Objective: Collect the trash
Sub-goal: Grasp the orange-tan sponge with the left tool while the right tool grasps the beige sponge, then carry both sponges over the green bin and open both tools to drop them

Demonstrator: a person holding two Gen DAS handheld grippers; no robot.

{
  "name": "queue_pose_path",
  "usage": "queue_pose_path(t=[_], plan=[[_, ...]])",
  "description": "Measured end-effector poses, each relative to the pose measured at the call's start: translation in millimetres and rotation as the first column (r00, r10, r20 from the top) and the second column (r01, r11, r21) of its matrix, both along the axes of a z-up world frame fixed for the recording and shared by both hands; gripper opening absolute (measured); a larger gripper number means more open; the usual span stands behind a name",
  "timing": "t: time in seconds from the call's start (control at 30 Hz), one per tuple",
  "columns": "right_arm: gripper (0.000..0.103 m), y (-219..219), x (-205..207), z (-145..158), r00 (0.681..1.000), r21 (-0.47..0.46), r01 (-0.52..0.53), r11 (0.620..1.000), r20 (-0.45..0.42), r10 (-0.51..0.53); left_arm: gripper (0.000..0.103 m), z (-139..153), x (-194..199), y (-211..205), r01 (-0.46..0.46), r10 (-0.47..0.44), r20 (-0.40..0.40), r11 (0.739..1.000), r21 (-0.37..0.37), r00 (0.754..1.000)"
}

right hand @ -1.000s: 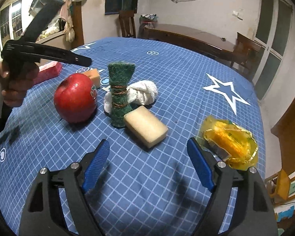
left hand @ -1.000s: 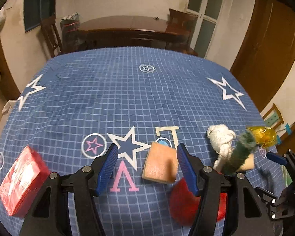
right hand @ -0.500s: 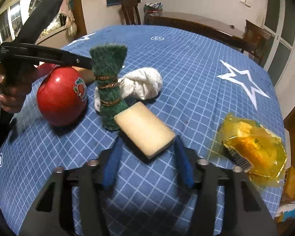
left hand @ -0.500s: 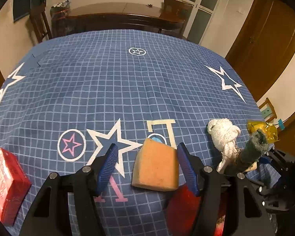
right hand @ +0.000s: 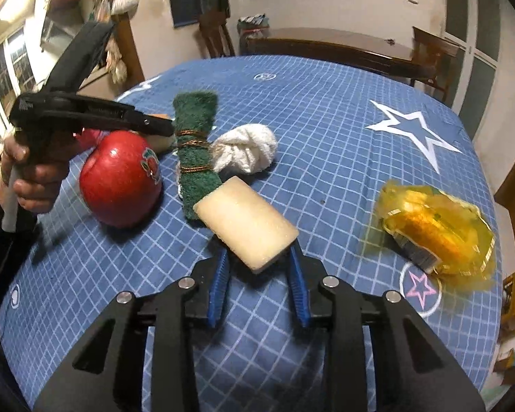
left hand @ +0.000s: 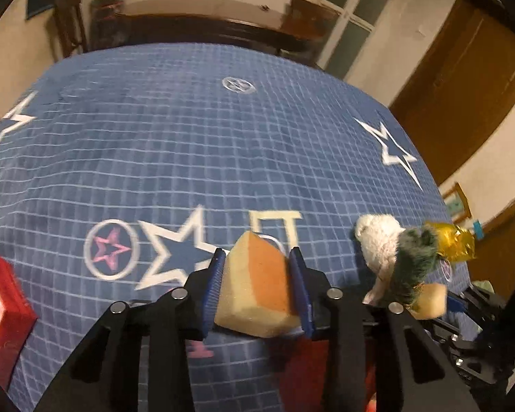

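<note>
The left gripper (left hand: pixel 257 276) holds the orange sponge (left hand: pixel 257 281) between its blue pads, lifted off the blue checked tablecloth (left hand: pixel 189 144), and the right gripper (right hand: pixel 259 274) has its jaws narrow around the near end of the pale sponge block (right hand: pixel 245 219), though I cannot tell if the pads already press it. Both sponges look light and soft, so I judge a hold across the short sides is good, with only mild squeeze. Farther lie the red apple (right hand: pixel 120 182), the tied green scouring pad (right hand: pixel 195 151), the white knotted cloth (right hand: pixel 245 152) and, well apart at right, the crinkled yellow wrapper (right hand: pixel 436 226)
</note>
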State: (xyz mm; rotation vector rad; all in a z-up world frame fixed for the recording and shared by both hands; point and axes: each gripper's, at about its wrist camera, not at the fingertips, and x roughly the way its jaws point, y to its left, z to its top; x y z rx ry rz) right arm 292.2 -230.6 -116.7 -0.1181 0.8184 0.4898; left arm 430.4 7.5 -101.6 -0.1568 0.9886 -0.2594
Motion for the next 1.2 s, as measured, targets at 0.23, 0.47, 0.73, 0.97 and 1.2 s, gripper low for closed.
queue_pose_path(t=[0.23,0.47,0.73,0.97,1.2], plan=[[0.03,-11.5,-33.6,10.9,0.995,0.053,0.091,0.994,0.026,-0.092,0.037,48.2,-42.8,31.0,-0.152,0.145,0.14,0.988,0.035,0.979],[0.029,-12.6,-83.4,43.3,0.981,0.106,0.146,0.984,0.113,-0.157,0.037,81.6,-121.2,41.9,-0.187,0.167,0.24,0.98,0.063,0.956],[0.029,4.6,-153.8,62.9,0.949,0.133,0.215,0.967,0.206,-0.24,0.037,88.2,-219.1,13.5,-0.167,0.132,0.303,0.981,0.095,0.944],[0.029,6.5,-202.1,60.5,0.909,0.119,0.307,0.944,0.258,-0.328,0.037,81.5,-257.2,-25.3,-0.14,0.092,0.331,0.982,0.125,0.939],[0.029,-3.4,-226.6,58.7,0.887,0.136,0.347,0.928,0.274,-0.372,0.037,79.5,-280.2,-65.2,-0.129,0.044,0.384,0.971,0.2,0.922]])
